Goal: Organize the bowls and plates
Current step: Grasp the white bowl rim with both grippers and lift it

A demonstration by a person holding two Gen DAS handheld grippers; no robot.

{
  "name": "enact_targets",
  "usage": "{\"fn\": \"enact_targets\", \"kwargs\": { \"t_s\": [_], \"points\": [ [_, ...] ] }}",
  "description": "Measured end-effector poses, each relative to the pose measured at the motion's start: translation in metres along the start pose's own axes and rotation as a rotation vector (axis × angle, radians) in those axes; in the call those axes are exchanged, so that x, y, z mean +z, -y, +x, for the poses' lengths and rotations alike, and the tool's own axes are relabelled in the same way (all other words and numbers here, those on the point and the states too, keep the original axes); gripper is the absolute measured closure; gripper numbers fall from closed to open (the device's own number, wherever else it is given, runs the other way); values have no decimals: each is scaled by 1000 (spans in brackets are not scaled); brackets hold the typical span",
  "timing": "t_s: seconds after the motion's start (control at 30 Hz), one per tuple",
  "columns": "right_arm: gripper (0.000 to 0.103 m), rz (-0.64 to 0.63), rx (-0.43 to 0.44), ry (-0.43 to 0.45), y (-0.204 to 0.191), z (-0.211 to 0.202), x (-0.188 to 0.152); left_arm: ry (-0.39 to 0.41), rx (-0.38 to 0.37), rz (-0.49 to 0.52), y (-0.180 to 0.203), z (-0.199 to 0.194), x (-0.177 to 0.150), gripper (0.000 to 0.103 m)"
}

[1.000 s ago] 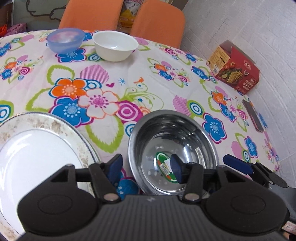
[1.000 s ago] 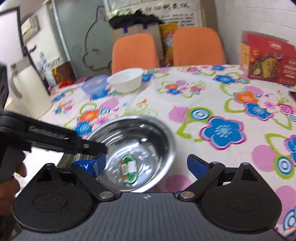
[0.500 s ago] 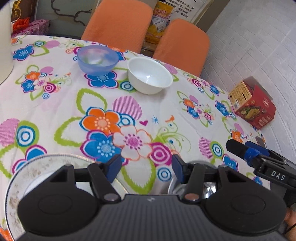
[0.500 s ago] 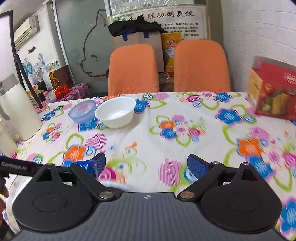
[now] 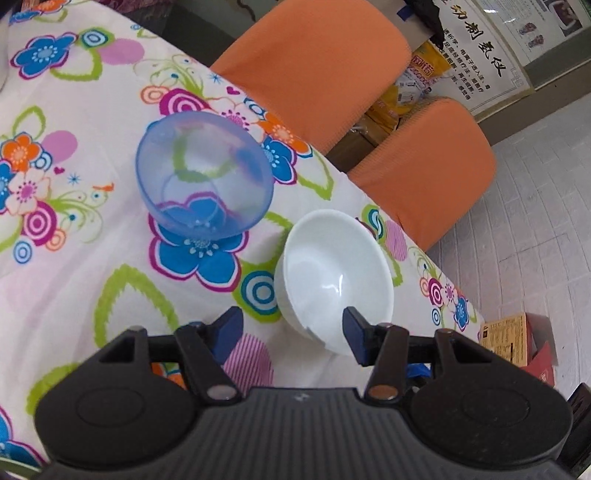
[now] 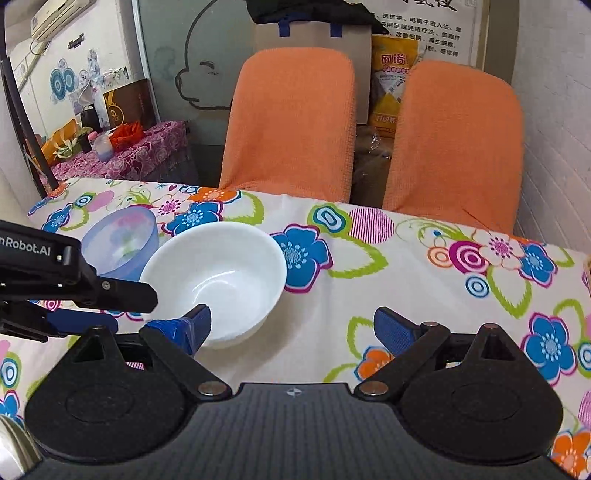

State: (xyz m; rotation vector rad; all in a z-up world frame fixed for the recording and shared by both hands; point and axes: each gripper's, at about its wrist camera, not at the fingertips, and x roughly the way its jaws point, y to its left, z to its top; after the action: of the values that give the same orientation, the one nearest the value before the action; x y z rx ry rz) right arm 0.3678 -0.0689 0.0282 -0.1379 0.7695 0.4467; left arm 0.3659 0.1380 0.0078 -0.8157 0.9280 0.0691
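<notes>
On the floral cloth (image 5: 74,277), both hand-held grippers gape (left (image 5: 291,334), right (image 6: 291,330)) beside a glossy round white bowl (image 6: 218,273).

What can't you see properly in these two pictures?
- Near side of the white bowl: left wrist view, covered by the left tongs.
- Lower left of the blue bowl: right wrist view, hidden behind the left tongs' arm.
- Brown box: left wrist view, print too small to read, part behind the tongs' body.
- Wall poster: right wrist view, cut off by the top edge.
</notes>
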Motion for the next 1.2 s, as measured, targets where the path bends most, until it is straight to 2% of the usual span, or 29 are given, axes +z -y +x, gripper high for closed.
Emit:
{"fn": "enact_targets", "kwargs": {
  "t_s": [0.17, 0.27, 0.43, 0.53, 0.67, 0.73, 0.8, 0.83, 0.87, 0.93, 1.03, 1.2],
  "points": [
    [21, -90, -17, -13, -3, 27, 7, -6, -14, -50, 7, 22, 7, 51],
    [21, -124, -2, -24, -4, 38, 6, -20, 31, -39, 12, 31, 10, 51],
    [21, -151, -7, -51, -11, 55, 9, -31, 83, -30, 12, 40, 13, 51],
    [21, -139, -7, -55, -11, 58, 9, -18, 88, -26, 10, 44, 14, 51],
    [27, -130, 23, -46, -8, 56, 6, -17, 98, -6, 12, 44, 14, 51],
    [31, -95, 85, -59, -7, 53, 2, -19, 94, 15, 13, 43, 14, 66],
    [50, -93, 125, -68, -12, 46, -1, -31, 92, 57, 15, 43, 14, 87],
    [57, -97, 145, -78, -16, 41, -2, -38, 92, 80, 17, 42, 12, 90],
    [64, -100, 160, -84, -21, 36, -4, -32, 92, 99, 19, 38, 8, 92],
    [63, -125, 167, -71, -30, 23, -9, -18, 109, 151, 23, 27, 0, 92],
    [63, -117, 171, -50, -33, -2, -17, -12, 95, 191, 27, 4, -14, 92],
    [62, -98, 189, -57, -32, -53, -44, -56, 71, 260, 36, -40, -58, 92]
  ]
}}
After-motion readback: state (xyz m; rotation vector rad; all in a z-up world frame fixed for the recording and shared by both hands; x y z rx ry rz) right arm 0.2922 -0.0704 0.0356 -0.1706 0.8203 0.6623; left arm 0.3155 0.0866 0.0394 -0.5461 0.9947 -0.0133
